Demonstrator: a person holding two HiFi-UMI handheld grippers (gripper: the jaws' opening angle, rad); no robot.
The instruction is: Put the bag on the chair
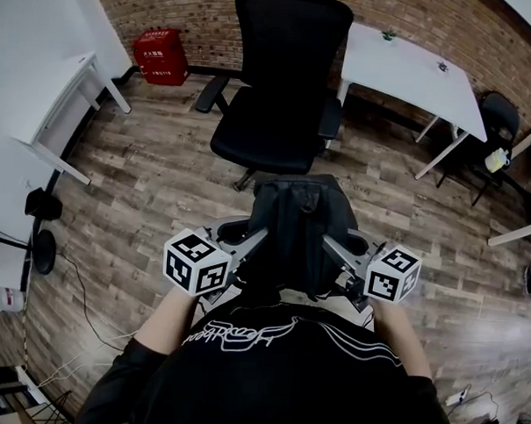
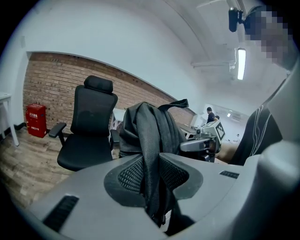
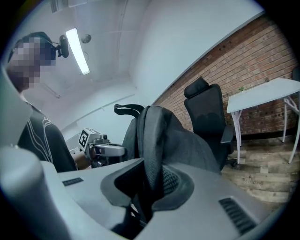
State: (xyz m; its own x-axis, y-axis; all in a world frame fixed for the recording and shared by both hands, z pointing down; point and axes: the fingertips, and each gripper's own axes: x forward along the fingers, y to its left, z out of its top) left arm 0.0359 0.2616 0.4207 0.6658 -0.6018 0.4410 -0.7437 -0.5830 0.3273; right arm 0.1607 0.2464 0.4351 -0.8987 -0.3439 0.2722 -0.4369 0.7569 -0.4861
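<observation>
A dark grey backpack (image 1: pixel 296 226) hangs in the air between my two grippers, just in front of the person's chest. My left gripper (image 1: pixel 249 247) is shut on its left shoulder strap (image 2: pixel 151 173), pinched between the mesh pads. My right gripper (image 1: pixel 337 251) is shut on the right strap (image 3: pixel 152 154). The black office chair (image 1: pixel 278 119) stands just beyond the backpack, seat facing me, and nothing lies on the seat. In the left gripper view the chair (image 2: pixel 89 136) is left of the bag (image 2: pixel 150 131); in the right gripper view the chair (image 3: pixel 208 122) is behind the bag (image 3: pixel 173 140).
A white table (image 1: pixel 412 77) stands at the back right and another white desk (image 1: pixel 43 83) at the left. A red box (image 1: pixel 161 55) sits by the brick wall. A fan (image 1: pixel 35 249) and cables lie at the left on the wood floor.
</observation>
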